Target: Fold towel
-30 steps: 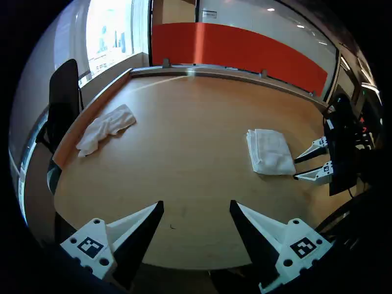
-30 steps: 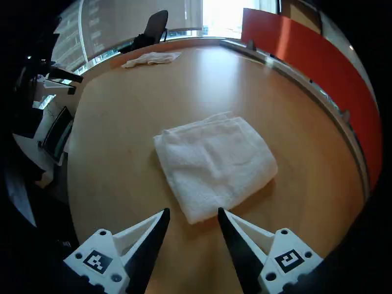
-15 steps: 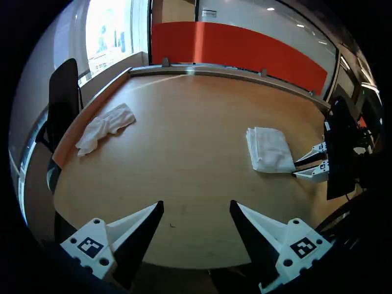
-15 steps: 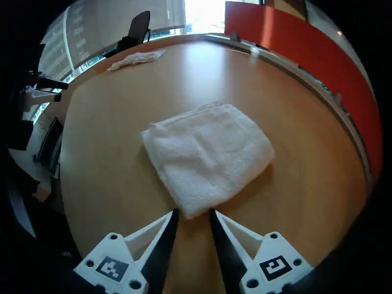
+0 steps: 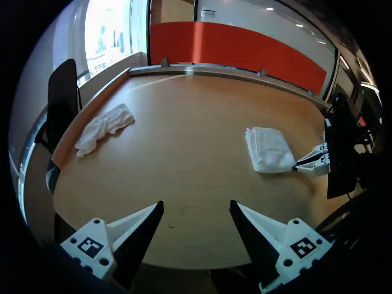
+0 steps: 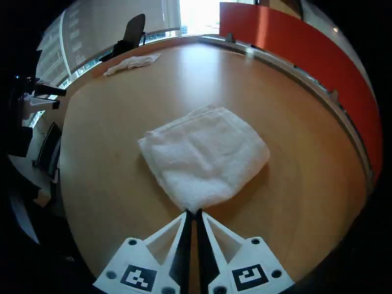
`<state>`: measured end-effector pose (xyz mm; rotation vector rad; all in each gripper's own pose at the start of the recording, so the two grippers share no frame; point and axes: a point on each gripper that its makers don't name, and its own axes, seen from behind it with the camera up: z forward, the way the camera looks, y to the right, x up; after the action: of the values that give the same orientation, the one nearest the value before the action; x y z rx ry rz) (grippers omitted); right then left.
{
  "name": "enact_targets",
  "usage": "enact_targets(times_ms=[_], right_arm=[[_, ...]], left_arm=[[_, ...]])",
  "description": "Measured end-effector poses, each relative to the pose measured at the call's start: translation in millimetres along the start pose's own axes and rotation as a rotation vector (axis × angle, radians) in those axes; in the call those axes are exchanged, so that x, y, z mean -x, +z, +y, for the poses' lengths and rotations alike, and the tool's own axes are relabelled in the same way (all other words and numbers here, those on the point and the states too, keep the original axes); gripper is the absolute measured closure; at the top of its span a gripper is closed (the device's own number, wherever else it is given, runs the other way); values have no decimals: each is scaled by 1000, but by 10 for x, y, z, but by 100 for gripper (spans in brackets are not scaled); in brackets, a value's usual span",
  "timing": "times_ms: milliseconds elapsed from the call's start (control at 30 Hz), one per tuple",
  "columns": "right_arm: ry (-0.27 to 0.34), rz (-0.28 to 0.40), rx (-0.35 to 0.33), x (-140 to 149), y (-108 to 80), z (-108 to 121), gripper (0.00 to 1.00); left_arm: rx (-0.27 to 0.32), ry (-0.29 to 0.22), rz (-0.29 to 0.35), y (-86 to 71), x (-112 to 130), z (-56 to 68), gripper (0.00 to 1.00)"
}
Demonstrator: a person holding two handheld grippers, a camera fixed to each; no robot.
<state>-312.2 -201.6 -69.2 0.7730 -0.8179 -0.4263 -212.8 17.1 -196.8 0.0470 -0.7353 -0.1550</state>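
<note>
Right gripper [image 6: 195, 212]: clenched to a thin slit, both tips pinching the near corner of the towel [image 6: 206, 152]. The left gripper view agrees: its two fingers come together at the towel's corner nearest them.

Towel: white, folded into a thick rectangle, lying flat on the wooden table [image 6: 299, 147]. It sits toward the side with the red panel [image 6: 304, 44], well clear of the table edges. In the right gripper view it lies diagonally, one corner pointing into the fingertips.

Left gripper [image 5: 196, 203]: released, fingers spread wide with bare table between them, holding nothing. It hovers over the near edge of the table, well away from the towel.

Cloth [image 5: 104, 127]: a second white one, crumpled, at the far-left table edge beside a black chair [image 5: 63, 103] and well apart from the towel.

Markings: black-and-white square tags [image 5: 90, 246] on each finger base, pattern only, no letters. A small white sign [image 5: 208, 13] on the wall above the red panel is too small to read.
</note>
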Motion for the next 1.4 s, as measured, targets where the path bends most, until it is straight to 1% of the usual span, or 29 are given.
enact_targets(times_ms=[100, 233, 400, 567, 767, 900, 1000, 1200, 1400], right_arm=[[-6, 18, 10, -138, -133, 59, 94], [-28, 50, 30, -432, -338, 198, 94], [-73, 104, 49, -881, -621, 389, 94], [-113, 152, 56, -1271, -904, 551, 94], [-133, 190, 77, -1573, -1241, 795, 94], [-134, 197, 100, -1649, -1448, 1019, 94], [-126, 193, 117, -1642, -1588, 1209, 94], [-80, 191, 136, -1604, -1851, 1614, 94], [-33, 172, 170, -1469, -2075, 2063, 94]], left_arm=[[6, 6, 3, 23, -25, 8, 0], [15, 15, 15, 56, -107, 39, 0], [34, 31, 36, 105, -258, 110, 0], [53, 52, 59, 143, -427, 196, 0], [72, 73, 78, 182, -596, 284, 0], [84, 79, 88, 202, -680, 336, 0], [91, 78, 93, 212, -722, 372, 0], [101, 67, 92, 234, -744, 429, 0], [100, 73, 85, 255, -755, 464, 0]])
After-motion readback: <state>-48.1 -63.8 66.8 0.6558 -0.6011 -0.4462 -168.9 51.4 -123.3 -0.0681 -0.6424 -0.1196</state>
